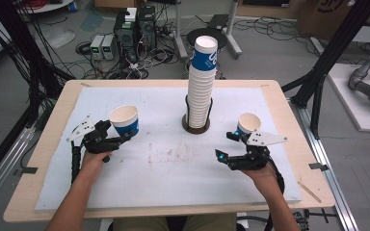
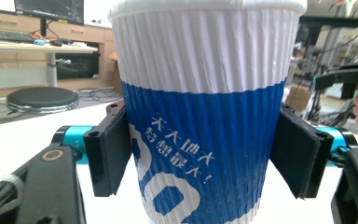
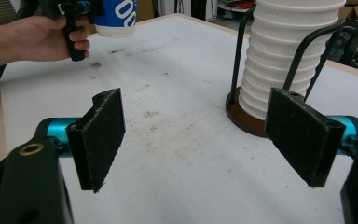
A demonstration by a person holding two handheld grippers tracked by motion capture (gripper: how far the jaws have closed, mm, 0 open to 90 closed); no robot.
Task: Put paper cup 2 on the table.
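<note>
A ribbed white-and-blue paper cup (image 1: 124, 120) sits upright between the jaws of my left gripper (image 1: 120, 137), at the left of the white mat. In the left gripper view both pads (image 2: 109, 154) press the sides of the cup (image 2: 200, 116). My right gripper (image 1: 228, 144) hovers open at the right of the mat, and in the right gripper view nothing lies between its fingers (image 3: 100, 135). A second cup (image 1: 249, 122) stands upright just beyond the right gripper. A tall stack of cups (image 1: 201, 82) (image 3: 289, 56) rises from a round holder (image 1: 195, 127) at the centre back.
The white mat (image 1: 173, 159) covers a wooden table (image 1: 53, 144), with stains at its middle. Black wire uprights (image 3: 307, 51) of the holder surround the stack. Computers and cables (image 1: 125, 43) lie on the floor behind the table. The left hand with its cup (image 3: 116, 16) is at the far corner in the right gripper view.
</note>
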